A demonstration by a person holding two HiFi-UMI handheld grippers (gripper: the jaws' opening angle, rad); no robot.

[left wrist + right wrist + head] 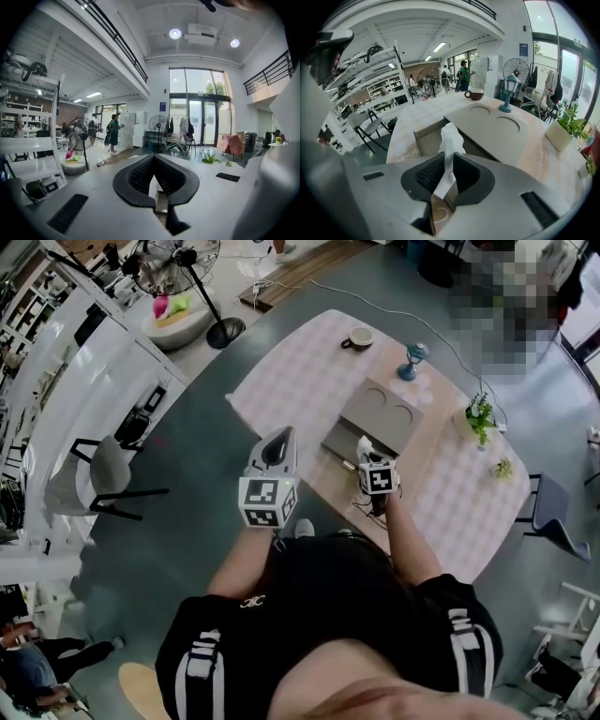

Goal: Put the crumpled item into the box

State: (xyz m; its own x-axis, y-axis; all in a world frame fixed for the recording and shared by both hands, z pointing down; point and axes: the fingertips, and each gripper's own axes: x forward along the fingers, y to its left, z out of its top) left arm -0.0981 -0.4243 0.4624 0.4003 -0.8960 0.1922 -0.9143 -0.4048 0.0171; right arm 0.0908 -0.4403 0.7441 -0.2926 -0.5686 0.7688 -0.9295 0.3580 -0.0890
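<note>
The right gripper [449,164] is clenching a crumpled white tissue [452,138] between its jaws, holding it just above the open grey box [424,140] sitting at the near edge of the desk [300,371]. The left gripper [153,158] is hanging beyond that edge, jaws closed on nothing. The carry is looking finished; lowering and letting go inside the box are remaining.

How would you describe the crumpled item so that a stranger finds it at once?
On the pale checked table lies a flat grey box, open at its near end. Just before that opening, the right gripper pinches a crumpled white paper upright between its jaws. It is the only soft, wrinkled white thing beside the box.
</note>
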